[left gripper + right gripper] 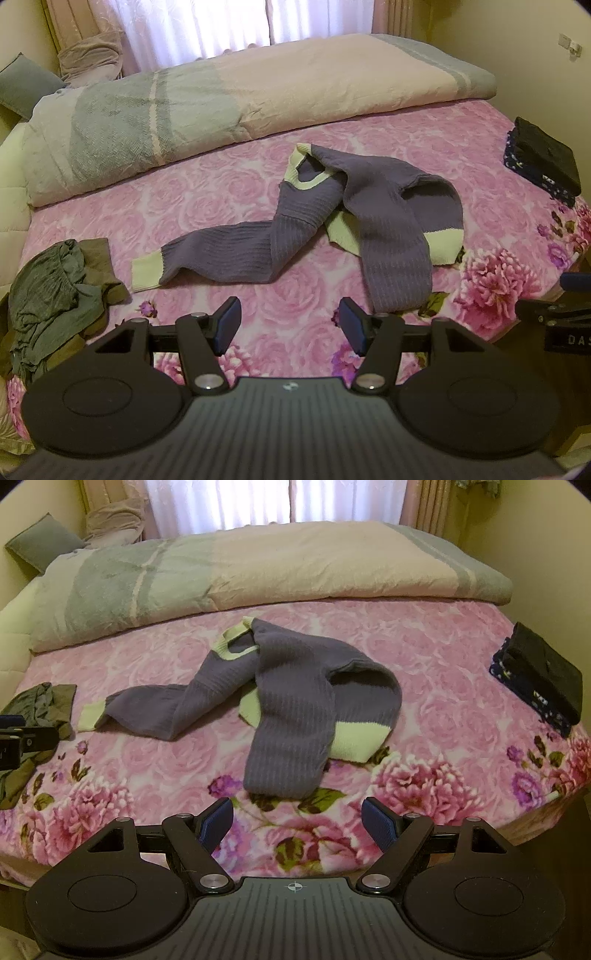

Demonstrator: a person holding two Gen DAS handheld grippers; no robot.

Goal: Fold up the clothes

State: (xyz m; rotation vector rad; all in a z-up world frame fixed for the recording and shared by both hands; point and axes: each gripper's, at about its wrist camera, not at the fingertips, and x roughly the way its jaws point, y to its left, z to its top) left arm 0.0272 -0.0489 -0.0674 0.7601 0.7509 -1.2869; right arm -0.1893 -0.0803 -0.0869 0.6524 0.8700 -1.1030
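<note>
Two wrist views show one bed covered by a pink floral sheet point(229, 192) point(443, 657). At the left edge of both frames lies a crumpled olive-green garment point(55, 284) point(40, 701), well apart from the main item. At upper left a grey pillow point(26, 85) point(44, 541) rests against the wall, beside a rolled grey-and-cream duvet point(221, 96) point(240, 565) that spans the top of the bed. At frame centre lies the purple sweater point(314, 221) point(280, 709), unfolded and twisted: one sleeve with a pale-yellow cuff extends to the left, the yellow-trimmed neckline points toward the duvet, and a second sleeve runs down toward the lower centre. At the right edge sits a small stack of dark folded clothes point(543, 158) point(543, 675), near the bed's edge.

In the lower part of the left wrist view, the left gripper point(290, 326) hovers above the sheet with its jaws wide apart and empty, just short of the nearest sleeve. In the lower part of the right wrist view, the right gripper point(297, 825) is likewise spread wide and holds nothing, the sleeve end lying just beyond its blue pads point(376, 823).
</note>
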